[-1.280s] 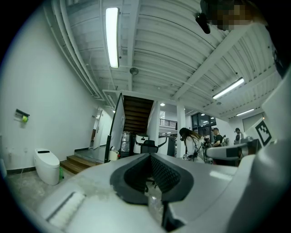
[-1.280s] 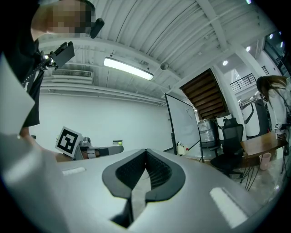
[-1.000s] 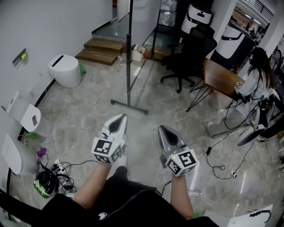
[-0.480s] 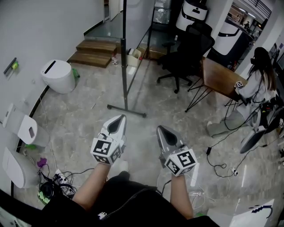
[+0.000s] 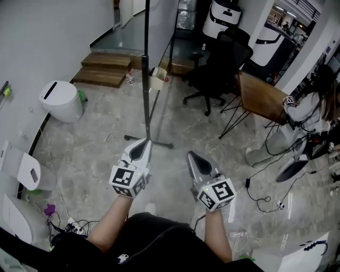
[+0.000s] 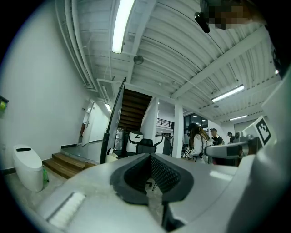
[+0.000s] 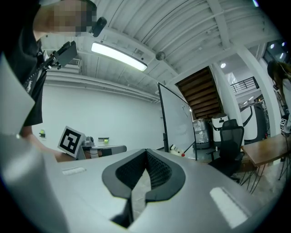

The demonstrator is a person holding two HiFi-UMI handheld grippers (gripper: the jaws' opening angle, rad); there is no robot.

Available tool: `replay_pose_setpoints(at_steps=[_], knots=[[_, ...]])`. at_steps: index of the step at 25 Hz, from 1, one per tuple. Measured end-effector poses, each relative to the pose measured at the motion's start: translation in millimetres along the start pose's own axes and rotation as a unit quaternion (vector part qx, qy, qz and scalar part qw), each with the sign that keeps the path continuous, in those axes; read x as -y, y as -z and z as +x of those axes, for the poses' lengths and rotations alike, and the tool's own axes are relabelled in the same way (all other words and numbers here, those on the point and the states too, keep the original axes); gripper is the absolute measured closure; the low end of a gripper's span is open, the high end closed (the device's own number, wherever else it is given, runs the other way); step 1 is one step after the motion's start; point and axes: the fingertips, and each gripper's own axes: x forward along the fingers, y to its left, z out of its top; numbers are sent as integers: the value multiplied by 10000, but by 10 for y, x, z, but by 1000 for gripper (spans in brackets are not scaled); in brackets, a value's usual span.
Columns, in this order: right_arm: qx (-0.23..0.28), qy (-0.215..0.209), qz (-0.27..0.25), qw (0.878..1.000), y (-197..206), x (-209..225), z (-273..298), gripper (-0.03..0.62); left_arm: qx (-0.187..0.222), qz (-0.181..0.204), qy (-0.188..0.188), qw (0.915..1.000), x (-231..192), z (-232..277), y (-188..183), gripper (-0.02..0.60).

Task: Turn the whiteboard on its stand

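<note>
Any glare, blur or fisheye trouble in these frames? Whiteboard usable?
Head view: sharp, evenly lit, walls slightly bowed; whiteboard seen edge-on. Left gripper view: heavy fisheye, black corners, ceiling tube light blown out. Right gripper view: same fisheye, strip light clipped, whiteboard face shows without glare.

I'm operating in an office-style lab. Beyond the whiteboard stand a black office chair, a wooden desk and white machines. Wooden steps rise to its left, cables trail right of it, and a strip light glows above.
</note>
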Motion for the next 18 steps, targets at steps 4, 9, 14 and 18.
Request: replay_pose_setpoints(at_steps=[4,9,14,18], knots=[[-32,26,-29,10000,17,-1,291,586,-7,-20,13,10000,-310,107,-5,578],[-106,69,-55,9999,90,-4,551,586,-22,-57,36,10000,-575,189,28,578],[-123,-10,7,9999,147,-7,702,586,-72,-57,-77,9999,-760,207,115,578],[-169,-71,41,9998,171,9,776,586,-83,-125,-118,9998,-816,206,103,578]])
